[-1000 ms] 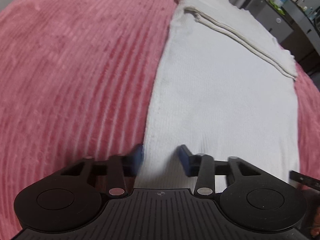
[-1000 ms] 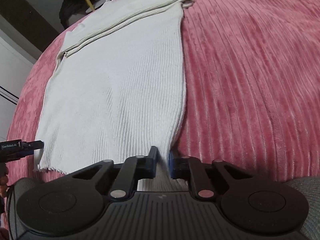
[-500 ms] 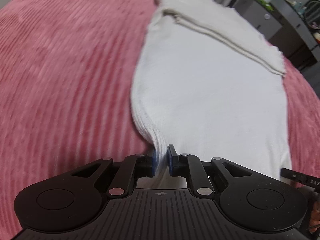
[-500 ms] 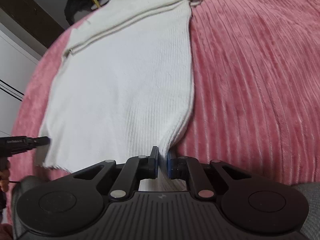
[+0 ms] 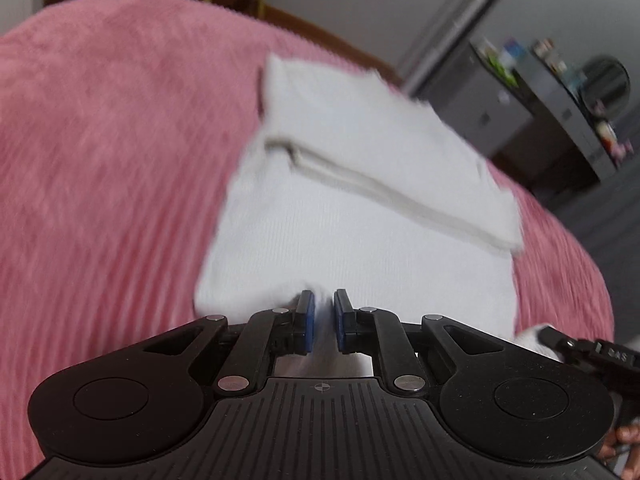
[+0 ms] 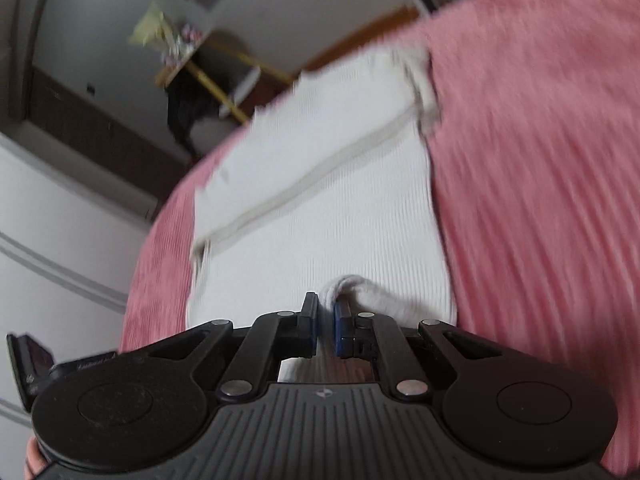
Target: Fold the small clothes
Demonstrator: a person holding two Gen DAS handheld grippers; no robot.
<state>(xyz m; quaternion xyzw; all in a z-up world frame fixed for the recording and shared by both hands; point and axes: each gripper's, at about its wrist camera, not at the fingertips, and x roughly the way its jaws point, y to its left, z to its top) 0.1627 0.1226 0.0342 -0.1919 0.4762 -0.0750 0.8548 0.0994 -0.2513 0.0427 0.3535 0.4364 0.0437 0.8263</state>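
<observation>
On the pink ribbed blanket (image 5: 100,168), w/ my left gripper (image 5: 322,320) and right gripper (image 6: 326,322) each pinched nearly shut on a near-hem corner, I hold the white knit top (image 5: 360,240) raised off the cover, its far end w/ folded sleeves lying flat.

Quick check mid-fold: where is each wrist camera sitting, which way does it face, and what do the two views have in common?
Left wrist: behind the left gripper, facing forward and down across the white garment on the pink bedspread; its fingers pinch the near hem, the right gripper's tip and some fingertips show at right.
Right wrist: behind the right gripper, same heading, fingers pinching the hem; the left gripper shows at left, a hand at the corner.
Shared: garment, bedspread, the folded band across the far end.
</observation>
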